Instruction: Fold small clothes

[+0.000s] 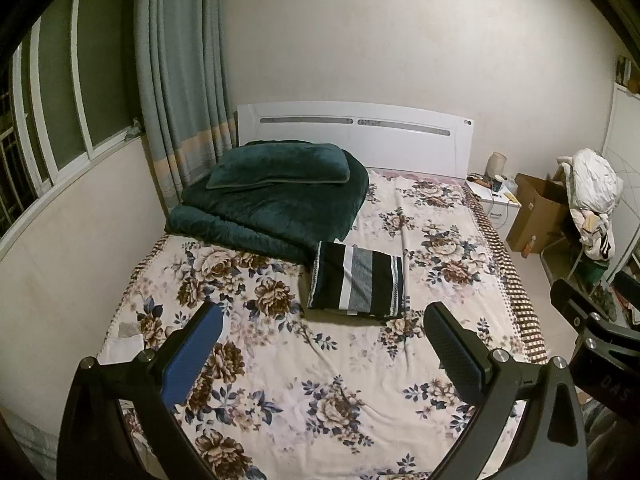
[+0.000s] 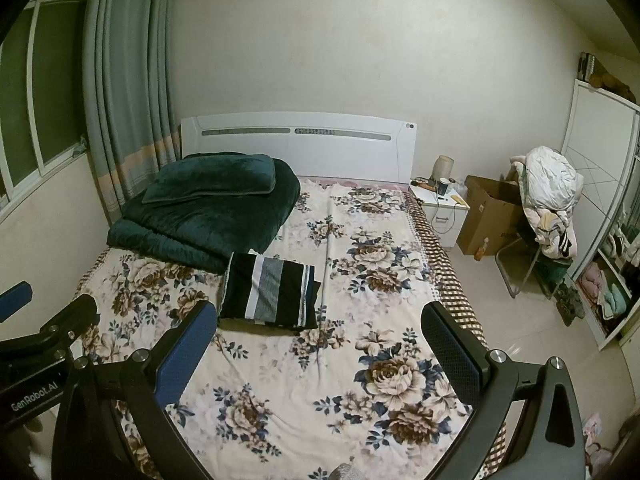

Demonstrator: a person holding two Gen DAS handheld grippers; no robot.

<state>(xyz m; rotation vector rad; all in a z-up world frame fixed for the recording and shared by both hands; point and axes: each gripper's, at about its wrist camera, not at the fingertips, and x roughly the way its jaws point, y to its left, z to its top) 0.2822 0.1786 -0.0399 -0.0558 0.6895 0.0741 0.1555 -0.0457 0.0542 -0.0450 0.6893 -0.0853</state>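
A folded striped garment point(image 1: 357, 280), black with white and grey bands, lies flat on the floral bed sheet point(image 1: 312, 392) near the bed's middle; it also shows in the right wrist view point(image 2: 270, 290). My left gripper point(image 1: 324, 320) is open and empty, held above the bed's foot, short of the garment. My right gripper point(image 2: 320, 320) is open and empty, to the right of the left one, with the garment ahead and to the left. The right gripper's body shows at the right edge of the left wrist view point(image 1: 592, 320).
A folded dark green blanket with a pillow point(image 1: 276, 196) lies at the head of the bed on the left. White headboard point(image 1: 356, 136), nightstand point(image 2: 440, 204), cardboard box point(image 2: 488, 216), chair piled with clothes point(image 2: 548, 200), wardrobe point(image 2: 600, 200) on the right.
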